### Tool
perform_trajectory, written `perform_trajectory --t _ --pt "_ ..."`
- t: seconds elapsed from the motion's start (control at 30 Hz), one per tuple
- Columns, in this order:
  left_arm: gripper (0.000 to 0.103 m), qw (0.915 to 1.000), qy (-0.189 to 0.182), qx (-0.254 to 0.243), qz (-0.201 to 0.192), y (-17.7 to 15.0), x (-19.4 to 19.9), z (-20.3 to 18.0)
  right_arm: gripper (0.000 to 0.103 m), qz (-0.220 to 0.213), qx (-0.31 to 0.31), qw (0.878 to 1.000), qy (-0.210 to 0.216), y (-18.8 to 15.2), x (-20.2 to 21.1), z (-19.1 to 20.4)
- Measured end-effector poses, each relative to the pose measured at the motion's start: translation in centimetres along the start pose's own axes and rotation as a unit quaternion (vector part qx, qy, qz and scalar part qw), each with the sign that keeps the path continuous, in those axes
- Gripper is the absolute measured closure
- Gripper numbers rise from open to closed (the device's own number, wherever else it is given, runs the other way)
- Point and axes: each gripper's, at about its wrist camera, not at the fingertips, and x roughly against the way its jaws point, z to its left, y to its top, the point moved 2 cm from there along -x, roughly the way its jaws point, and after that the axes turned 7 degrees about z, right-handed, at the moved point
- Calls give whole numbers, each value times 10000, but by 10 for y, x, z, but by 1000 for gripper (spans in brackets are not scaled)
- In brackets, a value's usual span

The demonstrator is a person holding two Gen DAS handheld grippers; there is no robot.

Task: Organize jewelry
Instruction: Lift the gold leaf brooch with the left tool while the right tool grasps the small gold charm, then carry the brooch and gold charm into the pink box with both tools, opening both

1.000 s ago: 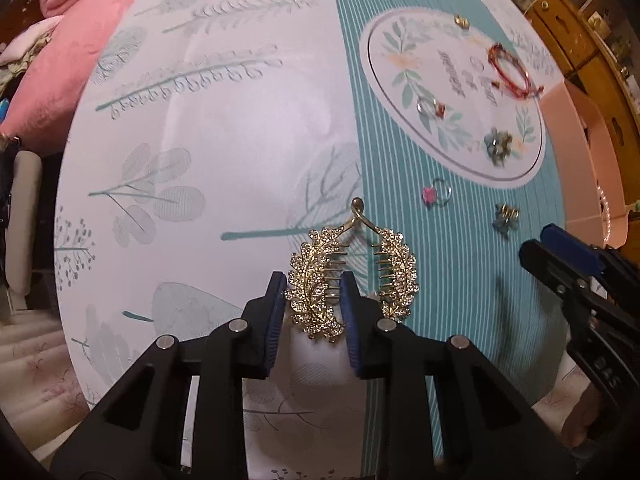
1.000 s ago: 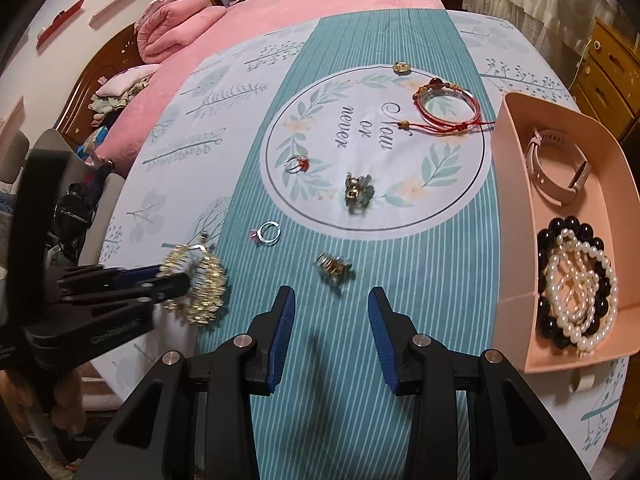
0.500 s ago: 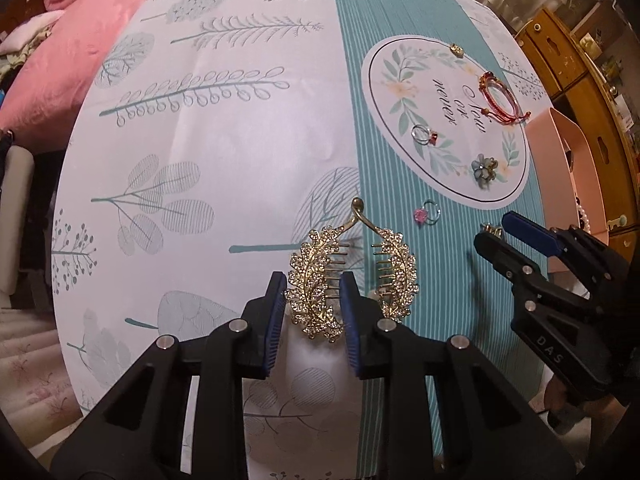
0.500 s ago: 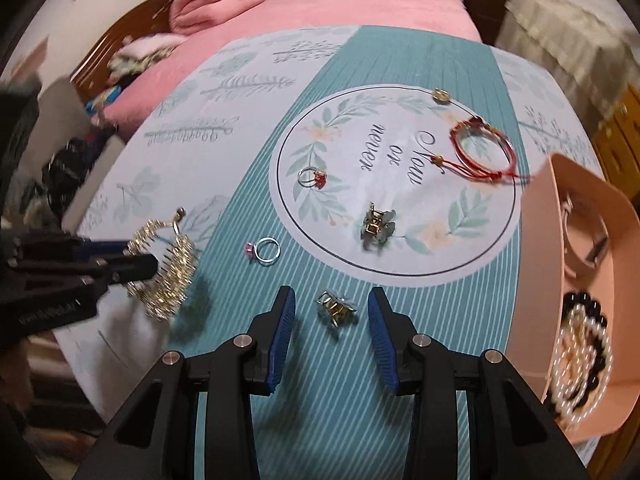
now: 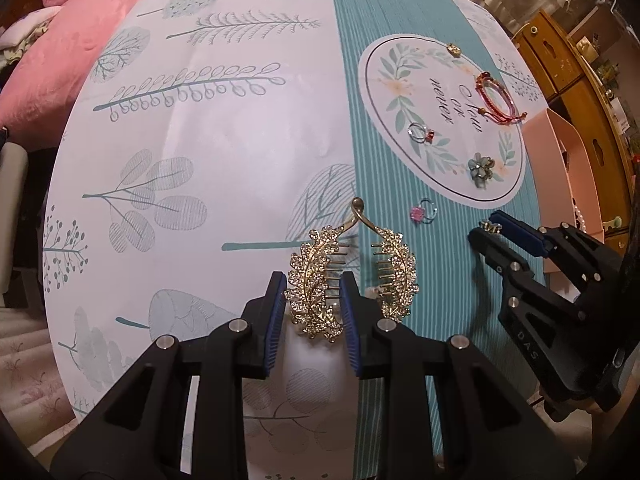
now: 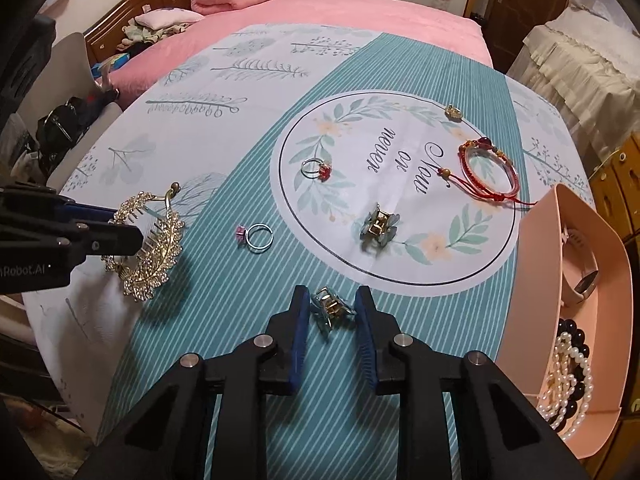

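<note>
Left tongs (image 5: pixel 312 312) pinching one leaf half of the gold rhinestone leaf hair clip (image 5: pixel 316 284), held just above the tablecloth (image 5: pixel 224 152) near the bench's near-left edge; other leaf half hangs free outside the right pad. Right tongs (image 6: pixel 332 312) pointed steeply down over the teal striped band, jaws have just been closing around the small gold-and-blue claw clip (image 6: pixel 330 308); the clip sits between the blue pads, close to both, can't tell if they press it yet. Loose on the cloth: pink-stone ring (image 6: pixel 256 236) between the two tongs, red-stone ring (image 6: pixel 316 169) and a second flower claw clip (image 6: pixel 378 227) inside the printed circle, red cord bracelet (image 6: pixel 490 176) at the circle's far right, small gold piece (image 6: pixel 453 112) on its far rim. Pink tray (image 6: pixel 540 248) at the bench's right edge holds a watch (image 6: pixel 582 276), a pearl strand (image 6: pixel 570 376) and a black bead bracelet (image 6: pixel 576 330).
</note>
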Motion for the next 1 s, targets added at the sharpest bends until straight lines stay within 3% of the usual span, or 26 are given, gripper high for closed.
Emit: perform_trajectory --t 0.2,0.4,0.7,0.87,1.0 --pt "79 9998 29 -179 -130 6 10 -13 80 -26 -199 9997 111 -2 8 -3" --pt "79 9979 60 -527 -385 18 33 -40 80 -336 -627 9973 190 0 45 -23" --pt "79 9876 -291 -1346 -754 47 60 -128 80 -727 -1453 9866 -134 -21 97 -98" --pt "79 9791 -563 -1772 -823 61 60 -188 80 -678 -1985 9771 -363 -47 99 -146" --pt "79 9750 -630 -1962 -830 70 53 -226 80 -602 -2338 9701 -250 -69 96 -174"
